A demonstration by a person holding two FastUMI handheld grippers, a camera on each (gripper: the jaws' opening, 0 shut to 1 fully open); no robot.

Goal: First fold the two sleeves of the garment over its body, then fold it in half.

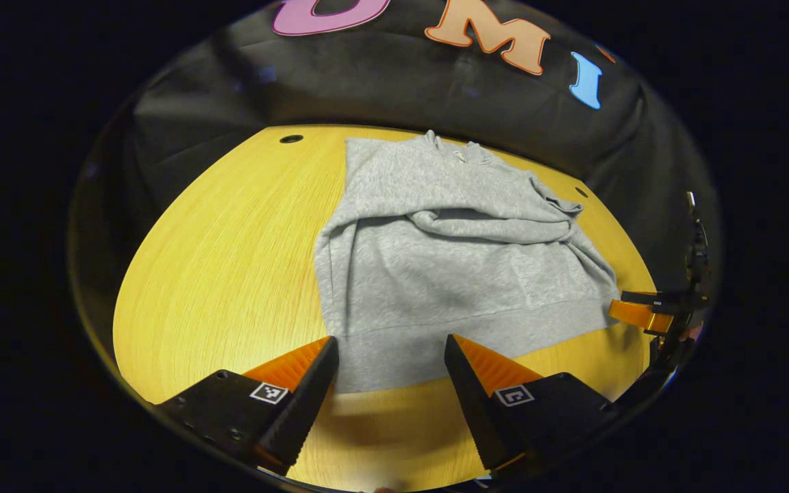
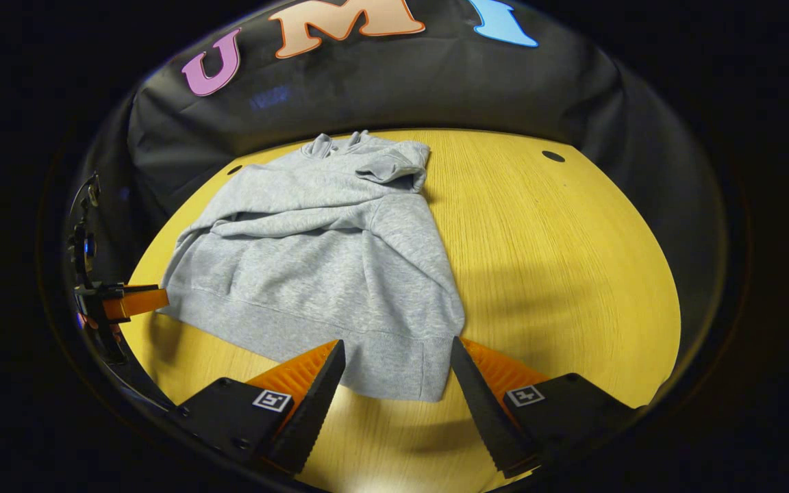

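Note:
A grey hooded sweatshirt (image 1: 435, 267) lies flat on the round yellow wooden table (image 1: 230, 274), both sleeves folded across its body and its hem toward me. My left gripper (image 1: 391, 342) hangs open just above the hem's left end, with cloth showing between its fingers but untouched. In the right gripper view the sweatshirt (image 2: 319, 260) spreads left of centre, and my right gripper (image 2: 398, 346) stands open over the hem's right corner. The right gripper (image 1: 641, 311) appears at the far right of the left gripper view; the left gripper (image 2: 131, 301) appears at the left edge of the right gripper view.
Small dark holes (image 1: 291, 138) sit in the tabletop near its far rim, one also at the far right (image 2: 553, 156). Bare wood stretches left of the sweatshirt in the left gripper view and right of it (image 2: 572, 274) in the right gripper view. Black cloth wall stands behind.

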